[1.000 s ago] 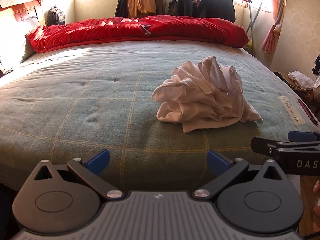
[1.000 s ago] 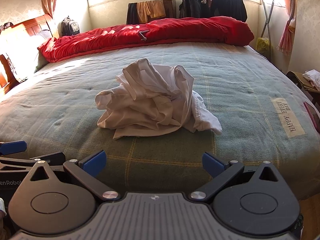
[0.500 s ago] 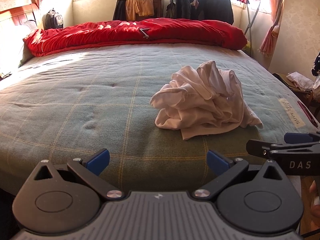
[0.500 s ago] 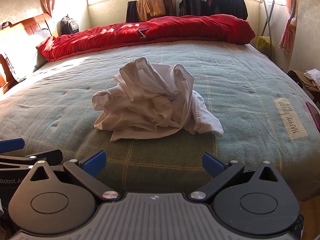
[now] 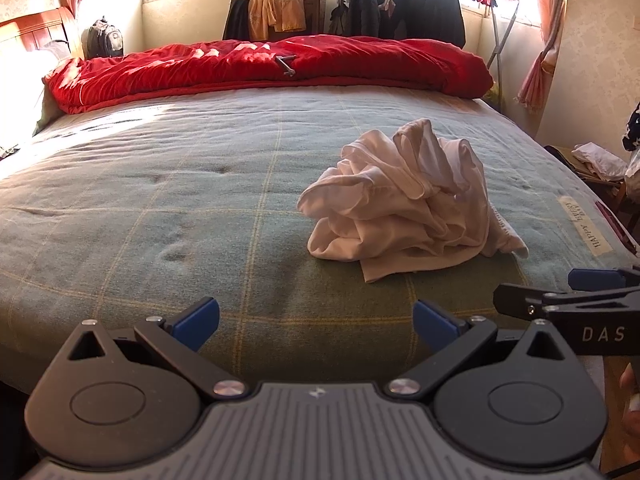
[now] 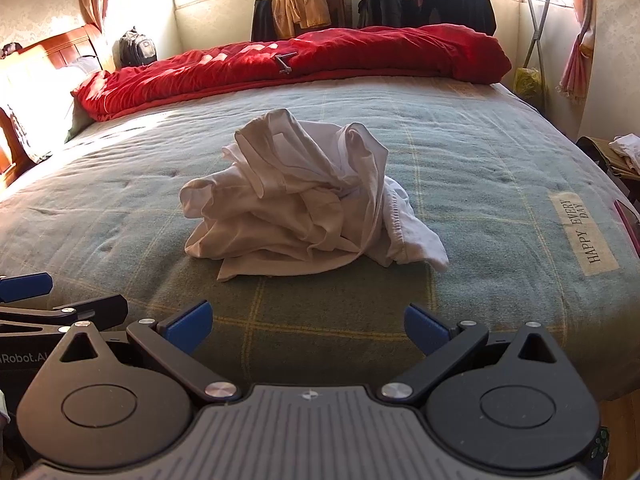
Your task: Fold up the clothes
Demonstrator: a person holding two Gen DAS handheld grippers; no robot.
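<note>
Bed [image 5: 160, 208], crumpled white garment [image 6: 296, 200], red quilt [image 6: 320, 56]

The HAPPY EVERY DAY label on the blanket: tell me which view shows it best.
Right wrist view: the label is large and fully readable there. In the left wrist view the label sits near the edge, smaller and foreshortened, its words harder to read.

White garment [image 6: 296, 196]: soft matt cloth, heavily creased. Bed blanket [image 6: 480, 152]: coarse woven wool-like cloth, matt, possibly pilled. Far quilt [image 6: 320, 60]: red fabric, slight sheen. Right gripper [image 6: 308, 322]: matt black plastic, blue pads, bright metal pivots. Headboard [image 6: 72, 46]: glossy wood.
</note>
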